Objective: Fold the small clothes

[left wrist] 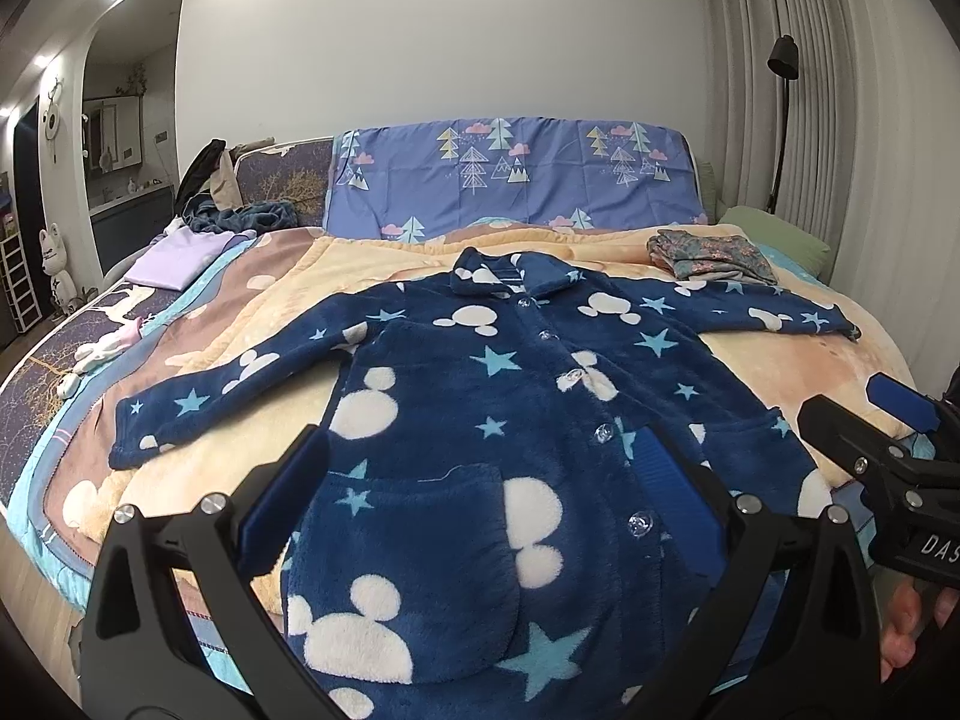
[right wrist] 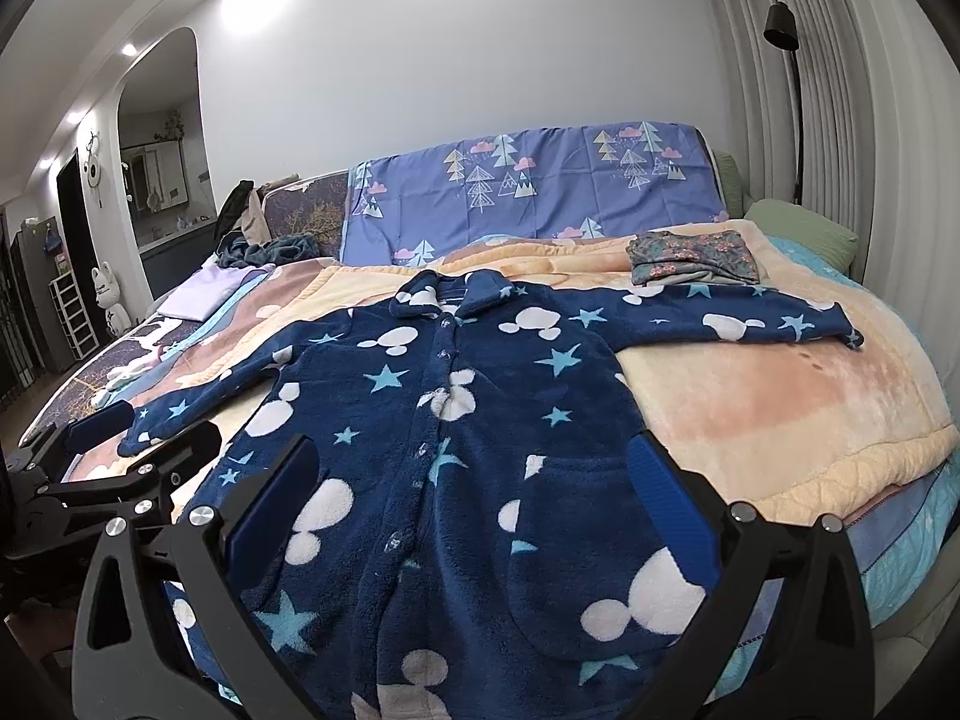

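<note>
Both grippers are up over the near end of the bed, nothing in either. Left gripper [left wrist: 480, 480]: jaws spread wide, blue pads clear of the cloth, hovering over the lower left front of the jacket [left wrist: 510, 420]. Right gripper [right wrist: 474, 480]: same state, jaws wide apart, over the lower right front near the pocket [right wrist: 600, 558]. In my left view the right gripper shows at the right edge, with my fingers [left wrist: 906, 630] under it; in my right view the left one sits at the left edge, near the cuff of the left sleeve [right wrist: 198, 402].

Jacket is navy fleece with white mouse-head shapes and light blue stars — laid flat, front up, buttoned down the middle, collar [left wrist: 510, 276] pointing to the headboard, hem towards me. Both sleeves are spread out sideways; the right sleeve [right wrist: 750, 315] reaches towards the far right side of the bed. It lies on a peach blanket [right wrist: 750, 414].

Past the right sleeve, near the top right of the bed, sits a folded floral garment [right wrist: 690, 255], just beside a green pillow [right wrist: 804, 231]. A purple sheet with trees [left wrist: 516, 180] hangs over the headboard. Top left of the bed: a lilac folded piece [left wrist: 174, 258] and a heap of dark clothes [left wrist: 240, 213] behind it. Floor lamp [right wrist: 783, 30] stands at the right, against the curtain — white wall behind.
</note>
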Action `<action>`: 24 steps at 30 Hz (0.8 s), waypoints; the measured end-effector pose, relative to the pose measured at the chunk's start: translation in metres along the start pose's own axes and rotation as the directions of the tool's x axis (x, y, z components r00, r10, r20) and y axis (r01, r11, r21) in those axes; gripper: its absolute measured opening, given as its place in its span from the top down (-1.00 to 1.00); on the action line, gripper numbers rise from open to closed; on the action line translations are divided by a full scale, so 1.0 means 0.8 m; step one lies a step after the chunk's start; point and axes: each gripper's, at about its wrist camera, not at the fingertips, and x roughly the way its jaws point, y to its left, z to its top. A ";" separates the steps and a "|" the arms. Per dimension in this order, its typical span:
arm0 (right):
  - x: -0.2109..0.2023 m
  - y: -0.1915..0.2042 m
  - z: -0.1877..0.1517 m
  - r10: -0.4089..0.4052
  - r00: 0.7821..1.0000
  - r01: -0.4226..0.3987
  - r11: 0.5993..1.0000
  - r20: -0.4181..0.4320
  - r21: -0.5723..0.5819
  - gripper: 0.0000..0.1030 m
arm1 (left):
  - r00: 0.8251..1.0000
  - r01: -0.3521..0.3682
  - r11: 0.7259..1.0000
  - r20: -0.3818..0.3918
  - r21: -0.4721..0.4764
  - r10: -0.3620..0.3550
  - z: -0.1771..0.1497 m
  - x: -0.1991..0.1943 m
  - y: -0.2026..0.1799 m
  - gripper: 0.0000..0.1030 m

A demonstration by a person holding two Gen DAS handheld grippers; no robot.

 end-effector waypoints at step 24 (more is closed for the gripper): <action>-0.002 -0.003 0.003 0.018 1.000 -0.019 1.000 0.022 0.018 -0.97 | 0.999 0.037 0.999 -0.020 -0.038 -0.038 0.002 0.011 0.009 -0.90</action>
